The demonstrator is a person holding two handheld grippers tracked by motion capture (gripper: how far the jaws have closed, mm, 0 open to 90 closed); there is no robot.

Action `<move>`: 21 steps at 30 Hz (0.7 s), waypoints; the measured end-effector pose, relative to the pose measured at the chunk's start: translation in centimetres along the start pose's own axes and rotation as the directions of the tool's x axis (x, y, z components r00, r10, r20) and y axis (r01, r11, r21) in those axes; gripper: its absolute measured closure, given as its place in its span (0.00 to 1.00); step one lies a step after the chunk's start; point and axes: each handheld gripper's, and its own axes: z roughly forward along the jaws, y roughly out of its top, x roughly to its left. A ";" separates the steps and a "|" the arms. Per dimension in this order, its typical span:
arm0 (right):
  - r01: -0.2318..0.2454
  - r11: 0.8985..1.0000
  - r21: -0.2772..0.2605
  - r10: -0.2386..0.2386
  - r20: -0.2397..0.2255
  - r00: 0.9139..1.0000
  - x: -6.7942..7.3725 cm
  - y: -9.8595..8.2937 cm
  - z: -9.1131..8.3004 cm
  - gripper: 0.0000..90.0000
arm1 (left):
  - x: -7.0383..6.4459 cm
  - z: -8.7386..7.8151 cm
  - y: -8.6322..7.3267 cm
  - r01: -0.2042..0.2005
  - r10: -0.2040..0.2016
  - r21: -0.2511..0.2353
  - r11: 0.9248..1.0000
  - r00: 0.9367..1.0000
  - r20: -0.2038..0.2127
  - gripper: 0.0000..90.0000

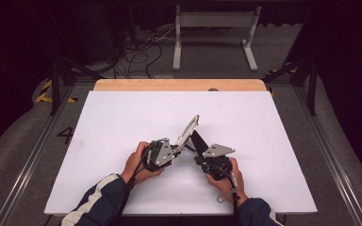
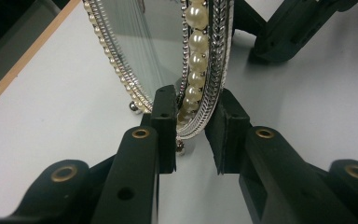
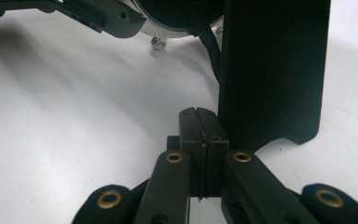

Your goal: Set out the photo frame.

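1. An oval mirror with a silver beaded frame and a row of pearls (image 2: 196, 70) stood tilted on small ball feet, its black flat stand (image 3: 272, 70) propped behind it.
2. The white, smooth table (image 1: 122, 117) carried it nearer the near edge than the far wooden edge, with broad bare room toward both side edges.
3. The left gripper (image 2: 193, 133) clamped the frame's lower rim between its black jaws.
4. The right gripper (image 3: 199, 135) had its jaws pressed together on nothing, just beside the stand's lower edge.
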 end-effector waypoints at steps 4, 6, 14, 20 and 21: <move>0.006 1.000 0.005 -0.006 -0.001 1.000 -0.2 0.0 0.0 1.00 | 0.0 0.0 0.0 0.007 -0.007 -0.001 1.000 1.000 0.003 0.82; 0.005 1.000 0.007 -0.005 0.001 1.000 -0.3 0.0 0.0 1.00 | -0.1 0.1 0.1 0.002 -0.002 -0.001 1.000 1.000 0.003 0.82; -0.004 1.000 0.003 0.004 0.009 1.000 -0.7 -0.1 -0.1 1.00 | -0.3 0.2 0.2 0.056 -0.056 -0.023 0.998 0.998 0.021 0.80; -0.005 1.000 -0.002 0.005 0.010 1.000 -1.3 -0.2 -0.2 1.00 | -0.3 0.3 0.2 0.072 -0.071 -0.033 0.997 0.997 0.034 0.79; -0.003 1.000 -0.002 0.003 0.011 1.000 -1.3 -0.2 -0.2 1.00 | -0.3 0.3 0.1 0.075 -0.073 -0.037 0.997 0.997 0.038 0.79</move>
